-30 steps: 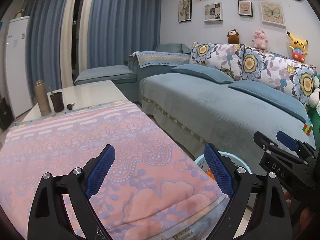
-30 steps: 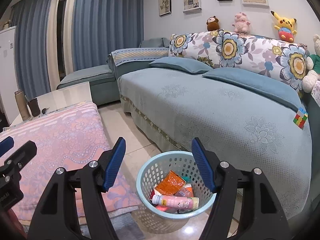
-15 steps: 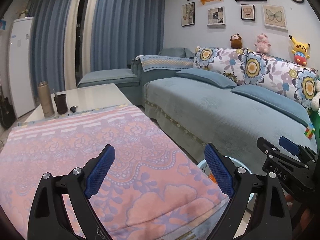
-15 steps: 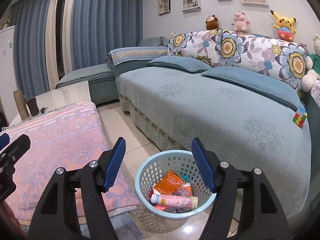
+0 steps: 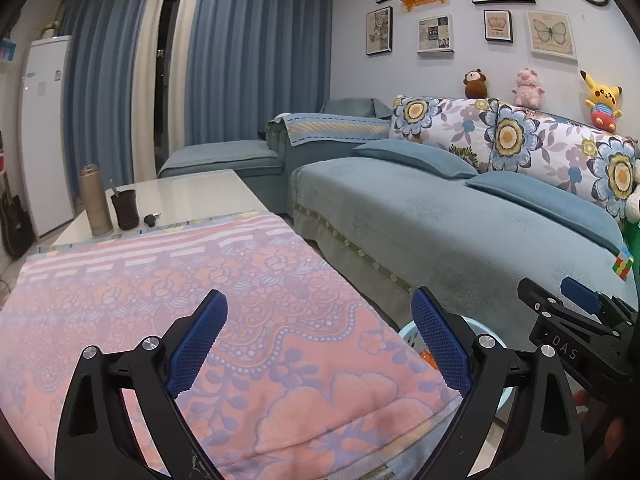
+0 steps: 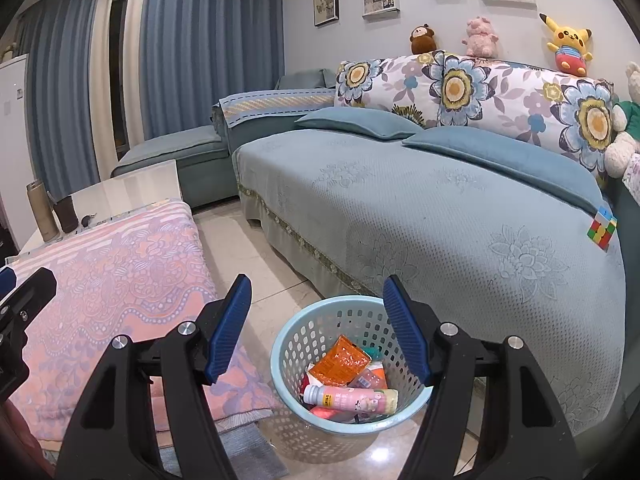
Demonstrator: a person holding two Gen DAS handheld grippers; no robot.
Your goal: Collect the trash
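Observation:
A light blue perforated basket (image 6: 316, 330) stands on the floor between the table and the sofa. It holds an orange packet (image 6: 340, 360), a pink-and-white bottle (image 6: 352, 397) and other wrappers. My right gripper (image 6: 316, 320) is open and empty, hovering above the basket. My left gripper (image 5: 320, 338) is open and empty above the pink floral cloth (image 5: 180, 300) on the table; a sliver of the basket's rim (image 5: 408, 330) shows by its right finger. The right gripper's body (image 5: 576, 340) shows at the right of the left wrist view.
A blue sofa (image 6: 440, 216) with floral cushions runs along the right, a colour cube (image 6: 602, 229) on its seat. A tan flask (image 5: 95, 200), dark cup (image 5: 125, 209) and small dark object (image 5: 151, 220) stand on the white table's far end. A fridge (image 5: 42, 132) stands far left.
Both grippers stay open and empty. The views shifted slightly, both grippers rising a little; the basket and its contents have not moved.

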